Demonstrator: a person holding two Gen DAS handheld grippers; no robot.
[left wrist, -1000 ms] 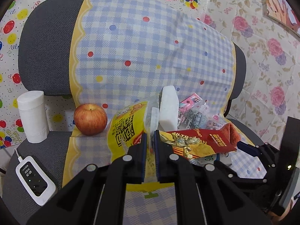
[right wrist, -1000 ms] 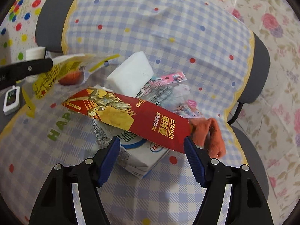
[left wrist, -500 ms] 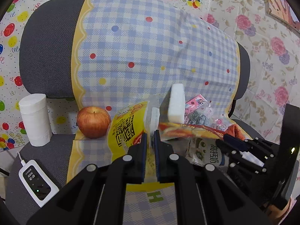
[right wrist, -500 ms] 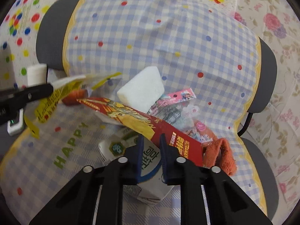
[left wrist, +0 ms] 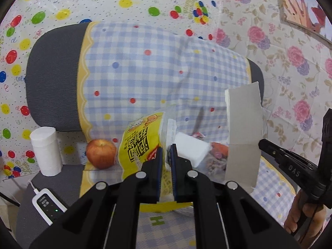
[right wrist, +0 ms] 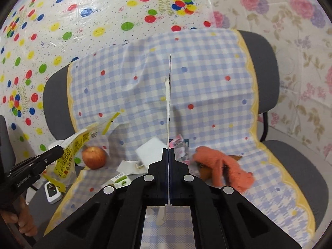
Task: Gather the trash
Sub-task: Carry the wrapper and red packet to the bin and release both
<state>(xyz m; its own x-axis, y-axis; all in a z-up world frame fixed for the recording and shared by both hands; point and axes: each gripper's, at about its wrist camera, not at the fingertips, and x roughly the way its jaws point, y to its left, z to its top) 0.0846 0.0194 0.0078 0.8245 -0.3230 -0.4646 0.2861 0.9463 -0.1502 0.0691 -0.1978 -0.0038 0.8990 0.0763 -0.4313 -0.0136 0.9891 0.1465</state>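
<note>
Both grippers are clamped on trash and holding it above the chair seat, I'd guess to carry it off - left gripper (left wrist: 166,152) pinches the yellow snack bag (left wrist: 139,145), right gripper (right wrist: 168,155) squeezes the flat card packet (right wrist: 169,103) edge-on; its jaws just closed on it.

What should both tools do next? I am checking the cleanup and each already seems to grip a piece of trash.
Probably carry both pieces away toward a bin, which is not in view. The left tool is shut on the yellow snack bag, and the right tool, whose jaws have just been closing, is shut on the flat card packet, lifted clear of the checked cloth.
</note>
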